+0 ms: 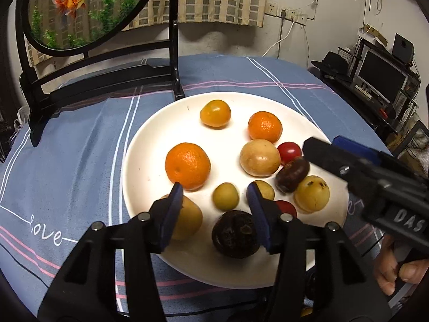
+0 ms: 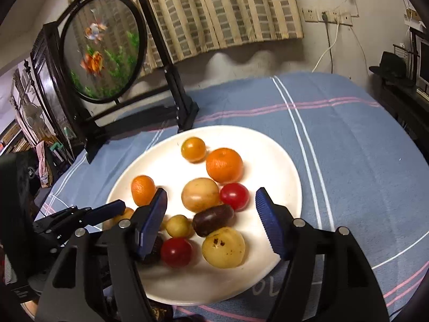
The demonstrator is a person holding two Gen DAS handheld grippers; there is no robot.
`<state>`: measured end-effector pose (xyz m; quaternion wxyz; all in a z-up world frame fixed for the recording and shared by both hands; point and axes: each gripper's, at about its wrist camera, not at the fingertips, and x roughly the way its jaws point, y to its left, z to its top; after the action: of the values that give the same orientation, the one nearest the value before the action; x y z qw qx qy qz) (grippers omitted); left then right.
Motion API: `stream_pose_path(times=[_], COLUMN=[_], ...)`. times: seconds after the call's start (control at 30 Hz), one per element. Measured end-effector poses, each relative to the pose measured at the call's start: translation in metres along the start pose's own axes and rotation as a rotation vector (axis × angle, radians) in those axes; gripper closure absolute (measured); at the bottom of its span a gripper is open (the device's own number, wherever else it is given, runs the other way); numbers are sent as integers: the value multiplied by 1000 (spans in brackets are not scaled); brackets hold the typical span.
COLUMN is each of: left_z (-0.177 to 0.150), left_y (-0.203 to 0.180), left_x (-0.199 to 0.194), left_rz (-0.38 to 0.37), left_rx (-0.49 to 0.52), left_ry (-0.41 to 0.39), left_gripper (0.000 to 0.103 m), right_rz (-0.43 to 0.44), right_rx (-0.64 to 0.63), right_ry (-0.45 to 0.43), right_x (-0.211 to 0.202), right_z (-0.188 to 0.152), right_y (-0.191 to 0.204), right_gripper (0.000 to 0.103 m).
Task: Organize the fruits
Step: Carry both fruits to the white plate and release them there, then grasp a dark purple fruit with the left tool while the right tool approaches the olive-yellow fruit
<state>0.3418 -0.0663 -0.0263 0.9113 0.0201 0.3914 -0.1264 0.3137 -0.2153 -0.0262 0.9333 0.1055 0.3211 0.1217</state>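
1. The blue striped tablecloth (image 1: 80, 145) covers the table; a framed goldfish panel (image 1: 80, 8) stands at its far side.
2. The white plate (image 1: 150, 139) sits mid-cloth and holds all the fruit loosely, none sorted into groups yet as far as I can judge.
3. The left gripper (image 1: 214, 196) hovers over the plate's near edge, jaws apart and empty, with a small yellow-green fruit (image 1: 225, 196) and a dark round fruit (image 1: 236, 233) between and below them.
4. The right gripper (image 2: 211, 206) also stands wide apart and empty, framing a dark oblong fruit (image 2: 213, 220) and a spotted yellow fruit (image 2: 223, 247).
5. Risk: the fruits lie touching near the red tomato (image 2: 234, 196), so closing on one would likely nudge neighbours and send round ones rolling toward the rim.
6. Risk: both tools work the same crowded side and could collide.
7. Only the left view shows the person's hand (image 1: 396, 276); only the right view shows the second tomato (image 2: 177, 251) fully.
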Motion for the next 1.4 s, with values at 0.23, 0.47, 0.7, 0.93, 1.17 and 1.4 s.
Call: stream_pose_path(times=[0.23, 0.47, 0.7, 0.93, 1.17, 1.4], left_z=[1, -37, -85, -110, -113, -108], left_y=[18, 35, 36, 29, 23, 50], left_x=[-31, -64, -91, -95, -80, -81], left_rz=[22, 61, 89, 58, 51, 192], left_rx=[-48, -75, -21, 18, 29, -32], left_ry=[-43, -42, -33, -3, 43, 19], left_gripper=[33, 27, 23, 22, 22, 12], right_rz=[49, 72, 70, 57, 71, 66], right_rx=[35, 56, 157, 228, 222, 226], right_ry=[-52, -69, -42, -38, -33, -33], right_x=[-41, -78, -100, -103, -105, -104], right_z=[8, -21, -64, -70, -71, -70], right_y=[9, 16, -7, -24, -21, -21], right_gripper=[34, 15, 14, 11, 11, 11])
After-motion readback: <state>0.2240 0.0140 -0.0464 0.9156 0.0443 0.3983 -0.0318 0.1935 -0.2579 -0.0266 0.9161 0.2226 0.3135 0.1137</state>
